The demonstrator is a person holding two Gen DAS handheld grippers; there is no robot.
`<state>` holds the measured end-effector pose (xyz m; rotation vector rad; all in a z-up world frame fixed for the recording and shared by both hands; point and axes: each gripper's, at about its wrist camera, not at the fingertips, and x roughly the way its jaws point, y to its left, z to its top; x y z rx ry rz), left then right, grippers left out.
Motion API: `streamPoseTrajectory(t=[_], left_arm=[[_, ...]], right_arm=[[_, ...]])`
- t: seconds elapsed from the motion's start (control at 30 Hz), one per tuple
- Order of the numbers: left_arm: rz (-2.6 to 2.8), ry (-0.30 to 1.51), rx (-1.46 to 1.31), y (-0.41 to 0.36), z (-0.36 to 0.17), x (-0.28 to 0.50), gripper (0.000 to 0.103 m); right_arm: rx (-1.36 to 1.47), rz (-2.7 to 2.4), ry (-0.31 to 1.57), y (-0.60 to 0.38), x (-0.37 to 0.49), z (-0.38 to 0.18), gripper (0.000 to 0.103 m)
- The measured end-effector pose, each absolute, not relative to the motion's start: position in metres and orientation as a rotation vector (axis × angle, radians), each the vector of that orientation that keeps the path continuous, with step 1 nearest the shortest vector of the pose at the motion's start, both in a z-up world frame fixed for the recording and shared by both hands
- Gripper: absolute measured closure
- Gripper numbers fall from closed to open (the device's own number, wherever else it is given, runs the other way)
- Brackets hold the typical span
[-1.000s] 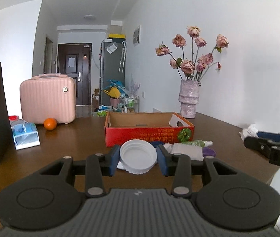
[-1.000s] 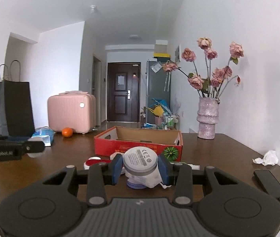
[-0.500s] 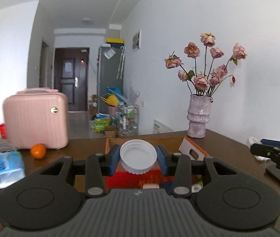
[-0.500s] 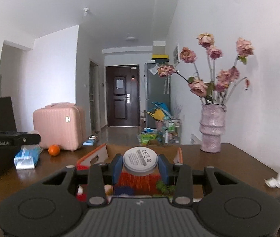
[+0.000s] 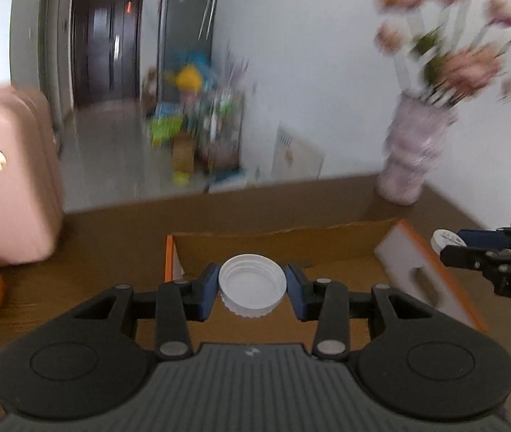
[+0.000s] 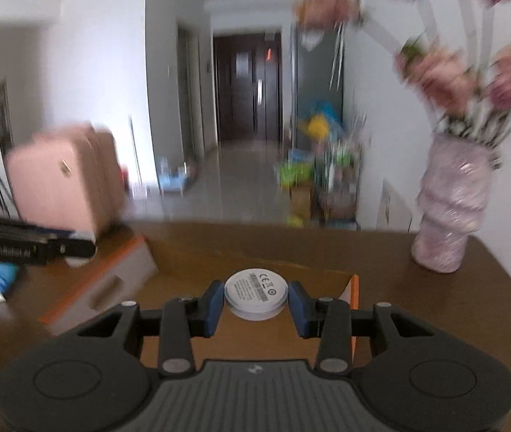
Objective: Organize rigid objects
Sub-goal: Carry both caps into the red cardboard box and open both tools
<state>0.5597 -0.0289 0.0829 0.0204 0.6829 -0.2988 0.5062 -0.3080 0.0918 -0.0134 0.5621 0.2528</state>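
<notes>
Blurred flowers (image 5: 464, 54); left fingers (image 5: 207, 295) grip white cap (image 5: 252, 289), right fingers (image 6: 214, 306) white disc (image 6: 256, 297).

White plastic lid (image 5: 252, 289): matt, with a ribbed rim. Round white device (image 6: 256, 293): smooth plastic with a printed paper-like label on its face. Left gripper (image 5: 252, 293) and right gripper (image 6: 256, 302): matt black plastic bodies, blue pads, metal pivot pins. Cardboard box (image 5: 327, 243) at 12 o'clock: raw brown corrugated board inside, orange printed edges. Table (image 6: 417, 298): dark brown wood, slight sheen. Case (image 5: 7, 183) at 9 o'clock: glossy pink hard shell.
</notes>
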Motion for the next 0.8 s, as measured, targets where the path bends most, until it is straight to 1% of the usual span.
streamPoseTrajectory(t=[0.17, 0.27, 0.3, 0.37, 0.43, 0.57, 0.67, 0.7, 0.77, 0.8], left_arm=[[-0.269, 0.879, 0.102, -0.044, 0.039, 0.645, 0.062], [-0.241, 0.926, 0.164, -0.048, 0.021, 0.666, 0.062], [-0.242, 0.942, 0.175, -0.049, 0.016, 0.671, 0.06], [-0.252, 0.968, 0.179, -0.048, 0.01, 0.677, 0.051], [-0.27, 0.958, 0.176, -0.049, 0.009, 0.676, 0.043], [-0.276, 0.946, 0.17, -0.044, 0.016, 0.667, 0.037], [-0.27, 0.93, 0.168, -0.045, 0.034, 0.655, 0.032], [-0.276, 0.921, 0.167, -0.041, 0.042, 0.648, 0.027], [-0.291, 0.917, 0.164, -0.036, 0.057, 0.633, 0.025], [-0.291, 0.912, 0.165, -0.032, 0.068, 0.623, 0.025]], right_arm=[[-0.126, 0.232, 0.795, -0.291, 0.605, 0.049, 0.065], [-0.227, 0.212, 0.91, -0.274, 0.643, 0.025, 0.065], [-0.25, 0.212, 0.936, -0.269, 0.651, 0.017, 0.067], [-0.299, 0.202, 0.97, -0.26, 0.662, 0.004, 0.067], [-0.334, 0.191, 0.968, -0.252, 0.666, -0.003, 0.063], [-0.348, 0.198, 0.945, -0.244, 0.658, 0.002, 0.058], [-0.341, 0.209, 0.925, -0.244, 0.644, 0.02, 0.057], [-0.343, 0.211, 0.917, -0.246, 0.637, 0.028, 0.056], [-0.344, 0.209, 0.894, -0.247, 0.62, 0.048, 0.051], [-0.34, 0.21, 0.885, -0.25, 0.612, 0.058, 0.047]])
